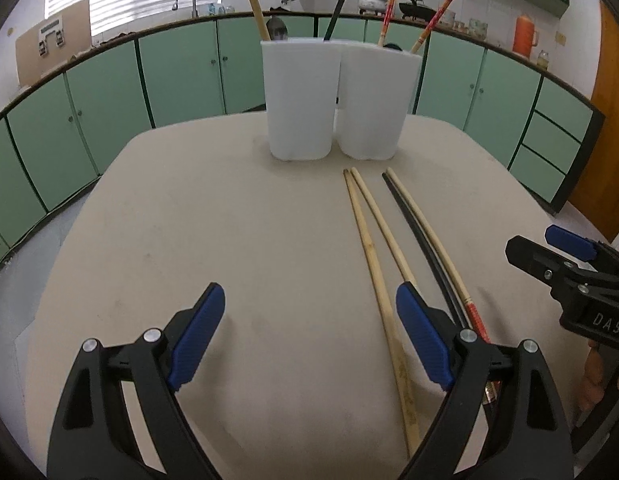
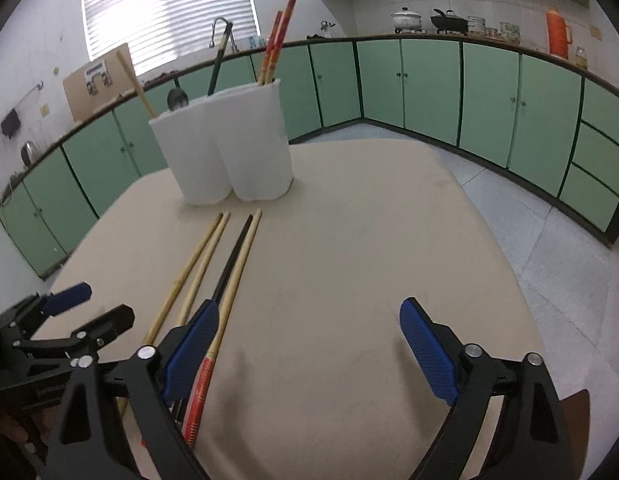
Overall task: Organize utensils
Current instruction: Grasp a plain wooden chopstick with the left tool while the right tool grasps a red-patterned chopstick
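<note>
Lettering "DAS" marks the right hand-held gripper (image 1: 549, 258) beside the chopsticks (image 1: 373, 240).

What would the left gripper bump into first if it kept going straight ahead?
Probably the bare table: the left gripper tilts down at it, with nothing between its open fingers. The chopsticks lie just right of that line.

My left gripper (image 1: 309, 340) hangs over the table (image 1: 229, 240) with its jaws wide and nothing between them. Four chopsticks lie near the right edge: two bamboo ones (image 1: 367, 232), a black one (image 1: 421, 240) and a red-handled one (image 1: 433, 244). My right pad (image 1: 419, 340) covers part of a bamboo one. Two white holders (image 1: 333, 100) stand touching at the far edge, utensils upright inside. My right gripper (image 1: 569, 264) shows at the right edge.
</note>
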{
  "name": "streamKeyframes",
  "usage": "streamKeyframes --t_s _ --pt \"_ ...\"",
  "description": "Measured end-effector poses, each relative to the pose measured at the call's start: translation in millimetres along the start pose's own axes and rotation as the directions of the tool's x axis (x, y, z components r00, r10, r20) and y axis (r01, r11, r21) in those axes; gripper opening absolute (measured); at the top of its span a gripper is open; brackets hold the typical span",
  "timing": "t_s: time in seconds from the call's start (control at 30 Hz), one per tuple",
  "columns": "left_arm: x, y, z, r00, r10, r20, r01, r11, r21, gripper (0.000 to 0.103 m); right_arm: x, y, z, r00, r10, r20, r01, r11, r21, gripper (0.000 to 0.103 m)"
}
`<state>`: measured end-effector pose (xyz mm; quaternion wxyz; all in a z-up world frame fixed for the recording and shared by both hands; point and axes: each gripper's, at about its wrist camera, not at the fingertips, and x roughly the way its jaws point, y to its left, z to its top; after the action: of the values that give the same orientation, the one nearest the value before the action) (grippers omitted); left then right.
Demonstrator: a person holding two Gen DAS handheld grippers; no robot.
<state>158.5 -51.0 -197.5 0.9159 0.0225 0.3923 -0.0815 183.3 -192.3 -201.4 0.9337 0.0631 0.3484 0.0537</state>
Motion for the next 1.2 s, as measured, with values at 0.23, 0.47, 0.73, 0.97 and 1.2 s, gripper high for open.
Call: streamKeyframes --t_s 0.23,0.47,0.73,0.97,1.2 --pt "11.8 -8.5 -0.7 0.998 -0.006 -0.061 0.007 1.000 0.027 0.081 1.1 8.8 -2.5 1.000 -0.001 -0.024 0.000 0.999 -0.041 0.066" --pt "21.9 -14.6 0.9 0.994 -0.014 -0.104 0.019 0.999 0.043 0.078 3.1 13.1 -2.4 0.999 0.000 -0.036 -0.002 0.998 -0.063 0.059" --pt "18.0 -6.3 0.0 0.996 0.019 -0.089 -0.019 1.000 0.001 0.037 3.8 23.3 -3.9 0.999 0.014 -0.053 -0.020 0.994 -0.105 0.053" --pt "13.5 7.7 -2.1 0.994 0.062 -0.085 -0.067 0.996 -0.052 0.010 8.0 35.3 -5.3 0.995 0.045 -0.088 -0.057 0.989 -0.133 0.043" --pt "7.2 22.4 -6.0 0.989 0.119 -0.088 -0.127 0.987 -0.099 0.006 15.3 46.7 -5.9 0.990 0.058 -0.132 -0.079 0.984 -0.161 0.030"
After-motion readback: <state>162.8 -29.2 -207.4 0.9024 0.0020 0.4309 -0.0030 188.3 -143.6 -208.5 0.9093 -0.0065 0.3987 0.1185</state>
